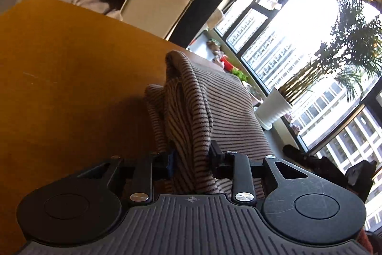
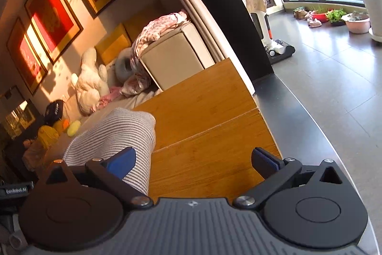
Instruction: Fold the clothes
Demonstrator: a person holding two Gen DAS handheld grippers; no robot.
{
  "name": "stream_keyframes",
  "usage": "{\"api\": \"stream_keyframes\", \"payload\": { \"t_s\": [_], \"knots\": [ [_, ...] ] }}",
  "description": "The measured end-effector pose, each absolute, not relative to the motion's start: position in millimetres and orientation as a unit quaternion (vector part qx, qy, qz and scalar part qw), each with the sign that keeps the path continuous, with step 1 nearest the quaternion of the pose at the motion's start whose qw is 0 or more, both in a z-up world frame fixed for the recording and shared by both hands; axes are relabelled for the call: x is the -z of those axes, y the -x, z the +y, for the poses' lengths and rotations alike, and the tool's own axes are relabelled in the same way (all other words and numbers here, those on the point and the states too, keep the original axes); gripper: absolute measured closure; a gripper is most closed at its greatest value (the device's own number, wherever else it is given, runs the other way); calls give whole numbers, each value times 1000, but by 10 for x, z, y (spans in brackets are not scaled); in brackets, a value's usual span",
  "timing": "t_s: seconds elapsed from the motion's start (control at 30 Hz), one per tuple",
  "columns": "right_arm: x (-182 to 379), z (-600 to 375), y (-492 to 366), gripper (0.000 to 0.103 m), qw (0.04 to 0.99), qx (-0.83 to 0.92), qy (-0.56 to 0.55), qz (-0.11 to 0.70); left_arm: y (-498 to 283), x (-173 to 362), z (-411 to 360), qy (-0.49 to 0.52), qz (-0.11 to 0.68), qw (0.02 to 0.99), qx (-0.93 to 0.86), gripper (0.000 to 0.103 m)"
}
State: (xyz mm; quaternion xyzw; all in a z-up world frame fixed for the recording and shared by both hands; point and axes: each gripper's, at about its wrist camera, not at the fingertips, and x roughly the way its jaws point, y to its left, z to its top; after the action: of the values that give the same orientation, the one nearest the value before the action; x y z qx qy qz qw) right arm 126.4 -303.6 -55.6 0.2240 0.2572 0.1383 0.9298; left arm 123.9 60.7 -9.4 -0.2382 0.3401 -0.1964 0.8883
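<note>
A sunlit living room, and under both my tools an orange-brown wooden surface (image 2: 210, 135) that fills the lower middle of each frame.

Nearest in the left wrist view, my left tool (image 1: 191, 159) is clamped narrow on a bunched ridge of the striped knit garment (image 1: 214, 106). The fold of cloth stands up between the fingers and runs away toward the centre of the frame, with the rest spread flatter to the right. In the right wrist view my right tool (image 2: 193, 159) stands wide and holds nothing. Its blue-padded left finger lies against or just over a rounded edge of the same garment at lower left; the right finger hangs over bare wood.

As I judge it, a fold is under way: one edge is gathered and lifted in my left tool while the right is free. Whether this is an early fold or a late one I cannot tell, as the whole garment is not in view. The next move calls for keeping the left grip firm and the cloth taut, with the right tool ready to pin or take an edge.

Both tools point forward, tilted, low over the wood.

Farther off, a sofa with a white plush toy (image 2: 90, 80) sits at left, with windows and potted plants (image 1: 334, 63) at right.
</note>
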Motion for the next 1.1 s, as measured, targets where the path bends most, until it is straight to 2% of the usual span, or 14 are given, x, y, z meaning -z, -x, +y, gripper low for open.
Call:
{"api": "stream_keyframes", "payload": {
  "t_s": [0.1,0.2,0.3,0.4,0.47,0.57,0.6,0.67,0.73,0.87,1.0,1.1],
  "knots": [
    [441,-2789,-1259,0,920,-202,-208,263,-1263,83,589,226,343,890,200,69],
    [382,-2582,-1406,0,883,-264,-220,319,-1310,91,609,225,352,887,199,64],
    [413,-2508,-1618,0,861,-257,-196,392,-1357,98,629,223,361,884,199,53],
    [377,-2537,-1796,0,853,-264,-169,417,-1407,106,648,223,371,880,197,44],
    [349,-2526,-1889,0,846,-273,-165,427,-1452,110,657,225,382,875,192,33],
    [318,-2429,-1989,1,845,-292,-139,425,-1559,70,698,238,406,861,193,28],
    [298,-2395,-2011,5,847,-299,-126,421,-1601,37,715,242,412,856,196,27],
    [263,-2340,-2045,7,851,-309,-104,411,-1686,-30,728,245,422,850,199,15],
    [248,-2309,-2072,7,854,-313,-89,405,-1779,-71,673,232,435,847,197,10],
    [243,-2282,-2122,7,852,-322,-78,406,-1939,-14,462,199,468,838,197,10],
    [248,-2369,-2064,1,858,-304,-75,407,-1976,32,280,170,463,845,208,9],
    [273,-2468,-2040,0,852,-305,-100,414,-1960,17,239,164,460,845,217,16]
  ]
}}
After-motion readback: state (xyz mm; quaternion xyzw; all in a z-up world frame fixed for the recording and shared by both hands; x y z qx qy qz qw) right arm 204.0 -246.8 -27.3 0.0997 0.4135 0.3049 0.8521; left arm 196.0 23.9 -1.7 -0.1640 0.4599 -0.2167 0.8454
